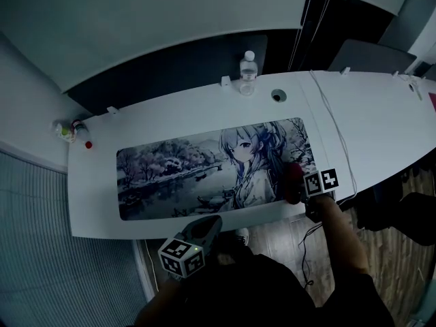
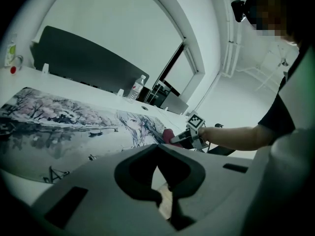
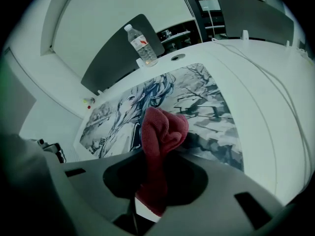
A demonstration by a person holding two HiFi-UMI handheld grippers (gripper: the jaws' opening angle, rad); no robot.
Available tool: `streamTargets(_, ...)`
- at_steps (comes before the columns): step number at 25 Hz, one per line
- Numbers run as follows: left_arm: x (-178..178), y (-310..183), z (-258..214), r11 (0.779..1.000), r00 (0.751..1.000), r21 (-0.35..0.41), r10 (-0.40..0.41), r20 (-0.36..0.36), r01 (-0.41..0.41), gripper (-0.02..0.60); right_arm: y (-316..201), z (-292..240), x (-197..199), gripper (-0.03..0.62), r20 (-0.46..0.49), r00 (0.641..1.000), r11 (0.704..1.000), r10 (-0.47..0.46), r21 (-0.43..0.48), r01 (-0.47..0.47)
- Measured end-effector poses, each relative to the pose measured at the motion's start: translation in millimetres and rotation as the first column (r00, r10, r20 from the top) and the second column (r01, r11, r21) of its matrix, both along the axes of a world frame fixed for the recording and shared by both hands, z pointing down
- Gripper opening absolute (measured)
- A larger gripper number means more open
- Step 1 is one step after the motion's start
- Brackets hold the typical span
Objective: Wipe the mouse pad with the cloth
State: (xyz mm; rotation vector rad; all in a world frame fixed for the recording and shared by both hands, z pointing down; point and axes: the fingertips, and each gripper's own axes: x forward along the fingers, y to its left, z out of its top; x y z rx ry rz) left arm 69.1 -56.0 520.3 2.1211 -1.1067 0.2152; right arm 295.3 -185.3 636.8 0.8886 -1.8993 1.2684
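Your right gripper (image 3: 153,183) is clenched on the crumpled dark-red terry cloth (image 3: 163,131), which rests at the 4 o'clock corner of the long anime-print mouse pad (image 1: 170,172), while your left gripper (image 2: 165,198), jaws together and empty, hangs off the white desk (image 1: 381,118) at 6 o'clock.

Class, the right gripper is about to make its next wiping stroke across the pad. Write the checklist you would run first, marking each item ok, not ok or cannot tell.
1. Cloth held firmly: ok. The right gripper has its jaws shut on it.
2. Cloth over the pad: ok, at its right end.
3. Cloth pressing on the pad: cannot tell.
4. Stroke path clear: ok. Nothing else lies on the pad.
5. Bottle and cable out of the way: ok. The bottle stands behind the pad and the cable lies to its right.
6. Left gripper clear: ok. It is off the pad, jaws shut and empty.
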Motion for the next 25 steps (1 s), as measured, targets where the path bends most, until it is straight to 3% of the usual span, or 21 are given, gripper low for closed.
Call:
streamTargets(8, -53.5, 12.3, -2.2, 1.0, 1.0, -0.005, 0.005, -0.002, -0.005, 0.006, 15.9, 0.5, -81.1, 0.11, 0.003, 0.999, 0.999, -0.038, 0.033, 0.038)
streamTargets(25, -202.9, 35.2, 0.8, 0.999, 0.999, -0.001, -0.049, -0.023, 0.049, 0.006, 72.9, 3.2, -311.0, 0.11, 0.07, 0.99, 0.993, -0.119, 0.028, 0.117)
